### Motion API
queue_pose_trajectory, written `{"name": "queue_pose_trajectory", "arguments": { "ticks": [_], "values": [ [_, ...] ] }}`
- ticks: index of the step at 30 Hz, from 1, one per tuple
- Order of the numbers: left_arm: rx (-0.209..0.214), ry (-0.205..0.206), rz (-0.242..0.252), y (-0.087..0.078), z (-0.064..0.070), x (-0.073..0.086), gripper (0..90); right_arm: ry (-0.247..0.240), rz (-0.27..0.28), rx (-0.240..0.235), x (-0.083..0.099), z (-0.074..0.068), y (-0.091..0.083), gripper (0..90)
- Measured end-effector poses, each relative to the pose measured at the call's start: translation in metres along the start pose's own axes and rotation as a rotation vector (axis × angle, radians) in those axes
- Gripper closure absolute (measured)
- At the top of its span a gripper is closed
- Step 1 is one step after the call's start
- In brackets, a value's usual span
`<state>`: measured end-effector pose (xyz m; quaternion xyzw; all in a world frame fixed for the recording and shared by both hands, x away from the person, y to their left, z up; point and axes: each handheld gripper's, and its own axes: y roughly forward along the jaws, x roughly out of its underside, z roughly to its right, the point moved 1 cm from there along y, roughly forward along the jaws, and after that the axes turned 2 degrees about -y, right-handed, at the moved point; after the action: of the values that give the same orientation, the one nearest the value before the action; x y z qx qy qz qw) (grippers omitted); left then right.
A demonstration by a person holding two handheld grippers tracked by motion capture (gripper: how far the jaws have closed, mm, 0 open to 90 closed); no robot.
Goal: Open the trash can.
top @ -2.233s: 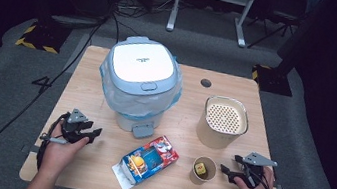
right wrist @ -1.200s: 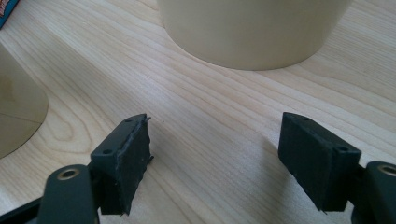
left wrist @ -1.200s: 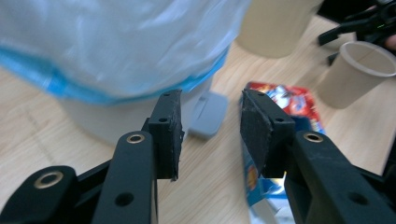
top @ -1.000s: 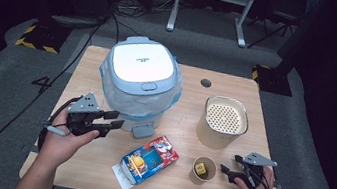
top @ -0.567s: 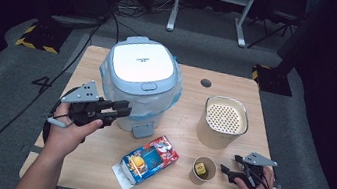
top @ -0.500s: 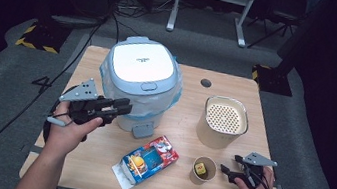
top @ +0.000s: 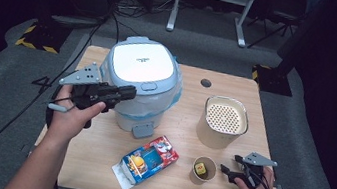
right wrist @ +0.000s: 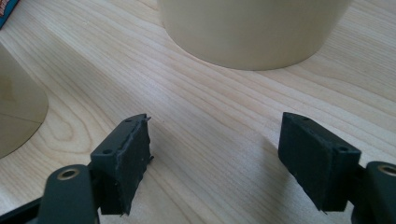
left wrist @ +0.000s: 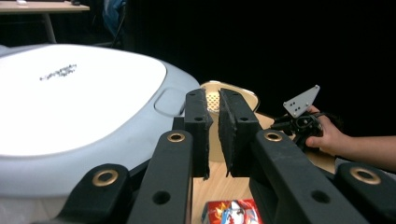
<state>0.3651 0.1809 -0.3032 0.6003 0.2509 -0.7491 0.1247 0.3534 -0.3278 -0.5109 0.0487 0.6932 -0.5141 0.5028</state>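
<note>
A white lidded bin [top: 143, 65] with a blue liner stands at the table's back left. My left gripper [top: 126, 91] is held in the air against the bin's left side, level with the lid. In the left gripper view its jaws are shut with a thin gap and hold nothing, with its fingertips [left wrist: 198, 107] beside the lid [left wrist: 70, 102]. My right gripper [top: 225, 172] rests open on the wood at the front right, just right of a paper cup [top: 203, 169]. In the right gripper view my right gripper [right wrist: 215, 154] has bare tabletop between its wide jaws.
A beige pot with a perforated insert [top: 223, 120] stands right of the bin and close ahead of the right gripper, as the pot [right wrist: 252, 28]. A colourful carton [top: 149, 158] lies at the front centre. The cup holds a small yellow item. A dark cable hole [top: 205, 83] sits at the back.
The left hand lifted its gripper off the table's left edge and carried it up and right to the bin's lid. The right gripper stayed put.
</note>
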Motion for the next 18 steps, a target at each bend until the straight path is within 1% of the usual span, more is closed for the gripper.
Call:
{"name": "queue_pose_trajectory", "arguments": {
  "ticks": [2, 4, 7, 10, 12, 15, 18],
  "values": [
    [-0.002, 0.001, -0.009, 0.003, -0.001, -0.004, 83.9, 0.000, 0.000, 0.000, 0.000, 0.000, 0.000, 25.2],
    [-0.016, 0.007, -0.018, 0.007, -0.003, -0.009, 84.4, 0.000, 0.000, 0.000, 0.000, 0.000, 0.000, 25.2],
    [-0.030, 0.006, -0.017, 0.011, -0.005, -0.014, 85.7, 0.000, -0.001, 0.001, 0.000, 0.000, 0.000, 25.2],
    [-0.032, 0.007, -0.010, 0.016, -0.006, -0.019, 86.3, -0.001, -0.001, 0.001, 0.000, 0.000, 0.000, 25.2],
    [-0.036, 0.009, -0.013, 0.021, -0.006, -0.020, 86.9, -0.001, -0.001, 0.001, 0.000, 0.000, 0.000, 25.2],
    [-0.051, 0.010, -0.031, 0.028, -0.009, -0.021, 87.8, 0.000, 0.000, 0.000, 0.000, 0.000, 0.000, 25.2],
    [-0.058, 0.009, -0.043, 0.036, -0.013, -0.020, 86.9, 0.000, 0.000, 0.000, 0.000, 0.000, 0.000, 25.2]
  ]
}}
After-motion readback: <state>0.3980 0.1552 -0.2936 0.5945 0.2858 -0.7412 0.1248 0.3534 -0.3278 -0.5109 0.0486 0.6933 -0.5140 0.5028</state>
